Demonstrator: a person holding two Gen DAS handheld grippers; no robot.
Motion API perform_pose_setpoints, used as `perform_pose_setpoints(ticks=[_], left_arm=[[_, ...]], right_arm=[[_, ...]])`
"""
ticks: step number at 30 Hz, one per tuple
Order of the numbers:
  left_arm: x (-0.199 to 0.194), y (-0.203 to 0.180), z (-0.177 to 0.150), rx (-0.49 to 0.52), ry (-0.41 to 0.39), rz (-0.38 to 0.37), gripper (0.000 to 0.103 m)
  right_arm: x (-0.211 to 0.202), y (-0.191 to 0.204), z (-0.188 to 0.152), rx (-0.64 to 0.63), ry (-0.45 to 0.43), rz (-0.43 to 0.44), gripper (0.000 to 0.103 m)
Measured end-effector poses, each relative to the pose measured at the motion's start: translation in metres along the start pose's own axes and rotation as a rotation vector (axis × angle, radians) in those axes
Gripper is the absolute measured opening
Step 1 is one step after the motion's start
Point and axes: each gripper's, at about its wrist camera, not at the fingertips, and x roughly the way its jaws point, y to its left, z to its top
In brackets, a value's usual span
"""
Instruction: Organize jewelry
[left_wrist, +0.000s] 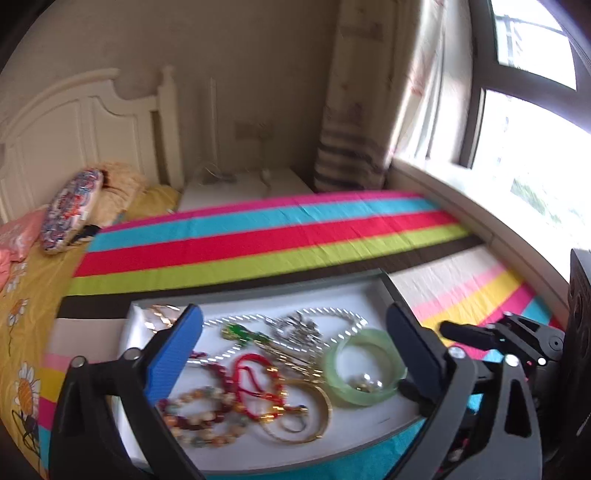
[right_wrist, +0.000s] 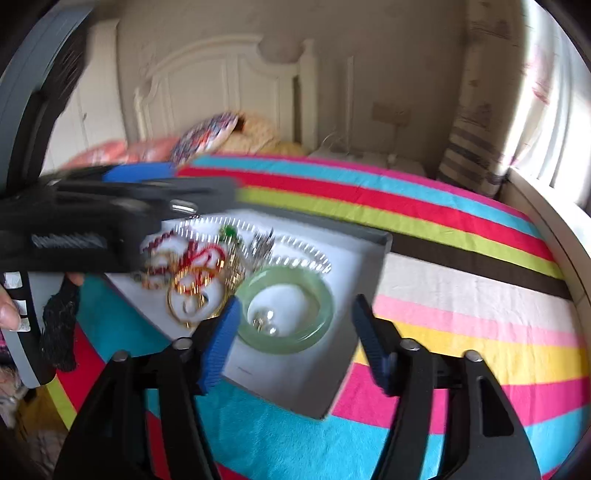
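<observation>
- Green bangle (left_wrist: 365, 365): glossy, translucent, stone-like
- Gold bangle (left_wrist: 314, 413): shiny metal
- Bead bracelet (left_wrist: 207, 413): polished beads
- Tray (right_wrist: 306, 373): smooth, matt white lining
- Striped blanket (left_wrist: 280, 240): soft fuzzy cloth
- Headboard (right_wrist: 207, 85): painted wood

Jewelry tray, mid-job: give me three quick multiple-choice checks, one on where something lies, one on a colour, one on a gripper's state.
1. Where do the small pearl pieces lie?
A. Inside the ring of the bangle
B. On the striped blanket
C. Outside the tray

2. What colour is the bangle?
A. Red
B. Pale green
C. Black

3. How does the right gripper stand?
A. Shut on the bangle
B. Shut on nothing
C. Open, jaws apart, pads touching nothing

Key: 1 A, the pearls sit on the white tray floor ringed by the bangle. 2 B, it looks translucent pale green in both views. 3 C, its blue pads stand apart above the bangle, gripping nothing.
</observation>
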Motion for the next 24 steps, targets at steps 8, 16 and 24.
perform_pose_setpoints(ticks=[8,16,24], left_arm=[[-0.066,0.030,-0.010,-0.066,-0.127,0.175,0.101],[-0.083,0.028,-0.058,-0.066,-0.171,0.229,0.101],[-0.071,0.032,-0.094,-0.104,-0.101,0.197,0.101]], right_arm=[[-0.055,-0.017,0.008,0.178,-0.163,-0.026,0.087],[-0.056,0.003,-0.020,0.243,-0.164,-0.101,0.086],[-0.042,0.026,-0.037,0.217,-0.143,-0.149,0.087]])
